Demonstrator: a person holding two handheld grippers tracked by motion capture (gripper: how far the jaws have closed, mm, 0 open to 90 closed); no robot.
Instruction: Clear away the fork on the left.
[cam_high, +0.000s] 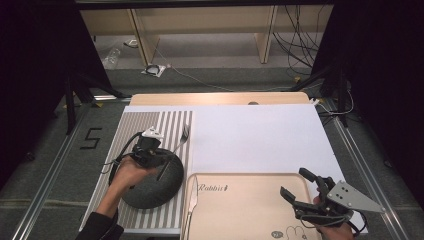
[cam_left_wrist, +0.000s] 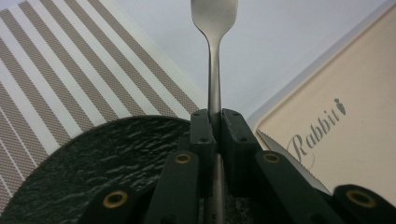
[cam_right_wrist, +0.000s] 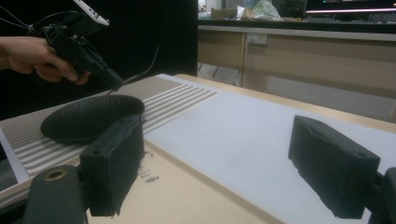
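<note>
between the left claw (cam_left_wrist: 215, 126) pads, the fork (cam_left_wrist: 214, 28) handle sits clamped, head pointing ahead

Striped placemat (cam_high: 130, 125) lies at table left — beige tray (cam_high: 250, 210) beside it, a knife (cam_high: 192, 200) at the tray's left edge.

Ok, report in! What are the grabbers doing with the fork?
Left gripper shut on fork, above the black plate. Right gripper open, empty, over the tray. Knife beside plate.
</note>
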